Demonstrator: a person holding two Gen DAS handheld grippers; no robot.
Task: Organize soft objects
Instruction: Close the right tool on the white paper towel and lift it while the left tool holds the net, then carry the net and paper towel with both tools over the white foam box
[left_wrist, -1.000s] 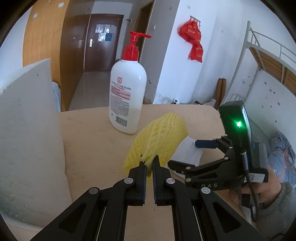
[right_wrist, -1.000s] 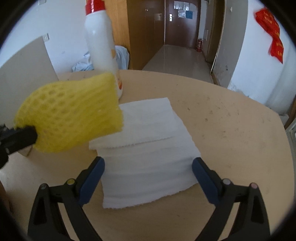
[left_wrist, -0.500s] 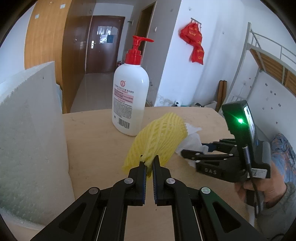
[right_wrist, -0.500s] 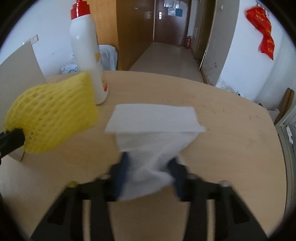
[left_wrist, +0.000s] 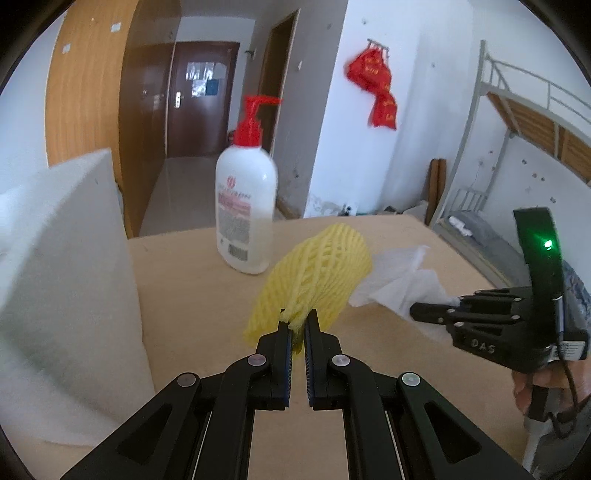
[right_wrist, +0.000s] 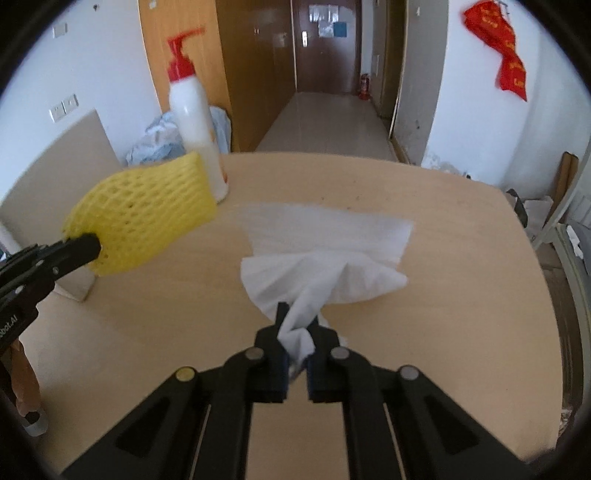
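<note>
Left wrist view has the left tool (left_wrist: 296, 325) pinching a yellow foam net (left_wrist: 314, 280) above the tabletop (left_wrist: 192, 280), while beside it the right tool (right_wrist: 297, 328) grips a bunched white tissue (right_wrist: 325, 258), lifted near a lotion bottle (left_wrist: 245, 218).

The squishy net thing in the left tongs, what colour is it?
Yellow. The foam net has a criss-cross mesh of little holes, clearest in the right wrist view.

Two close wrist views, shared table (left_wrist: 192, 280)
</note>
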